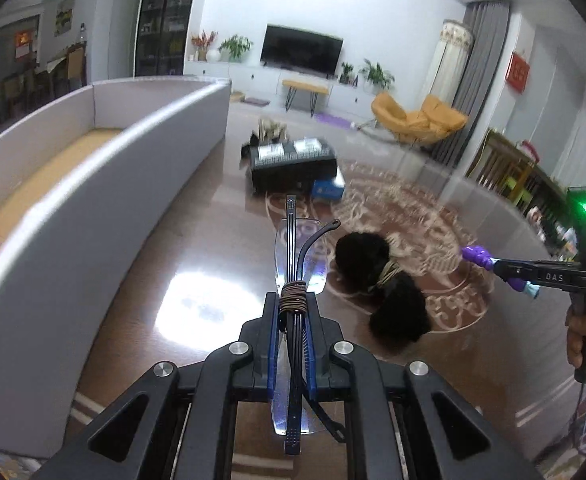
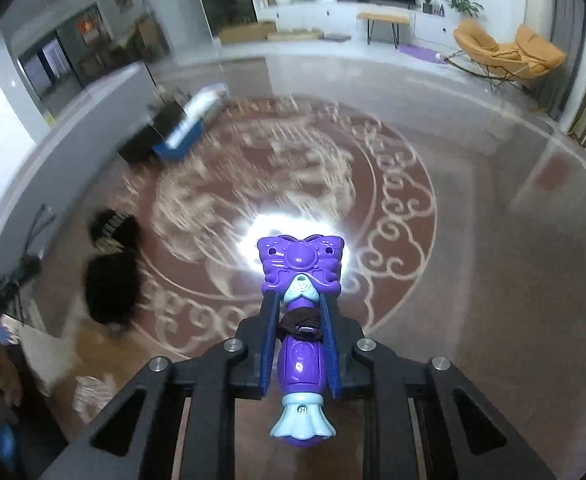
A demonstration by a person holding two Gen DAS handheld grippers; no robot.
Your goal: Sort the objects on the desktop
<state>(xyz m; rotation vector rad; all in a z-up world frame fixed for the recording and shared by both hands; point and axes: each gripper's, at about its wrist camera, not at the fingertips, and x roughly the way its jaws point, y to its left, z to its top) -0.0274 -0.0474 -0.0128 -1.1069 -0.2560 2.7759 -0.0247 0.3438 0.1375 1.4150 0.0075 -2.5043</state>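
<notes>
**Both grippers loaded, carrying toward the organizer**

Holding folded glasses [image 1: 293, 264] in the left gripper [image 1: 292, 312]: fingers are clamping on the temples where a brown hair band [image 1: 293, 293] is wrapping them, lenses and temple tips pointing straight ahead, long axis running along the fingers. The right gripper [image 2: 300, 316] is pinching a purple toy wand [image 2: 301, 312] around its mid handle, where a dark band is sitting; the butterfly head is pointing forward, the pale blue bell end is hanging back toward the camera. Axis again along the fingers.

Both are hovering above the glossy brown table [image 1: 173, 264], nothing touching it. In the left view the right gripper is sitting far right, about level with the left one.

Below and slightly right of the left gripper a black fluffy hair accessory [image 1: 385, 284] is lying on the table, untouched. Farther ahead a black compartment organizer [image 1: 293, 164] is standing beside a blue box [image 1: 327, 189].

Judging the organizer as the likely drop spot, it is lying dead ahead of the left gripper, and ahead-left of the right one. The left hand is looking nearer and better lined up. Motion blur, so compartment contents are unreadable.
</notes>
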